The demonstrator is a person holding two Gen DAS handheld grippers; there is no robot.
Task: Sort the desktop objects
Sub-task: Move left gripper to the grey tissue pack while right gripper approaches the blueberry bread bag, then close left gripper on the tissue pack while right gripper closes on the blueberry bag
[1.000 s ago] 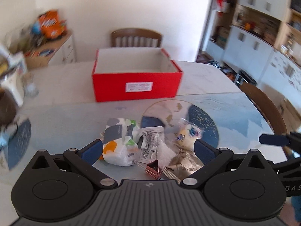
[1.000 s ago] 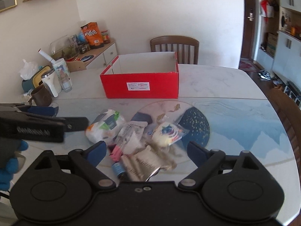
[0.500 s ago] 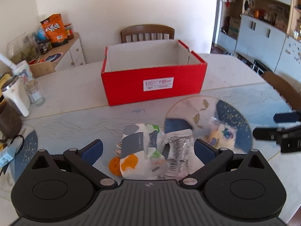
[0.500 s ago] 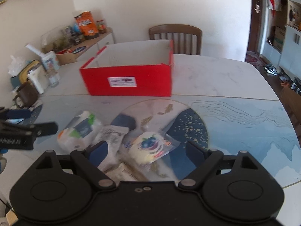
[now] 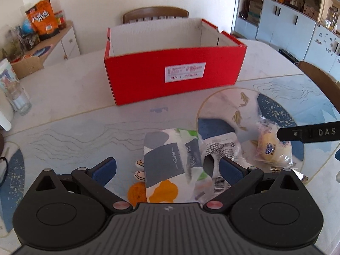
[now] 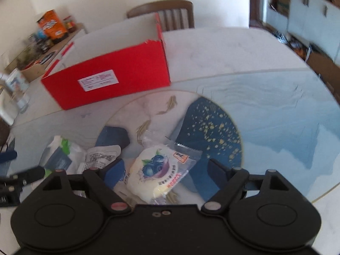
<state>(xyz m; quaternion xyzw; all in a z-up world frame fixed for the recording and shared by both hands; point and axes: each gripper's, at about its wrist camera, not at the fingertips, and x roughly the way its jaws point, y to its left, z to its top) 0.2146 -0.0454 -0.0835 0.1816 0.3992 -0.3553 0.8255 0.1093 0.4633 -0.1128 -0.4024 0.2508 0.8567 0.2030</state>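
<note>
An open red cardboard box stands on the table beyond a pile of small items; it also shows in the right wrist view. My left gripper is open, its fingers on either side of a patterned tissue pack. My right gripper is open around a wrapped blueberry bun, which also shows in the left wrist view. A white sachet lies between pack and bun.
A brown chair stands behind the box. A glass and cups sit at the table's left edge. A sideboard with snack bags is far left. Cabinets line the right.
Both grippers have moved forward and down toward the pile. The left now straddles the tissue pack and the right straddles the bun. The box looks closer.
</note>
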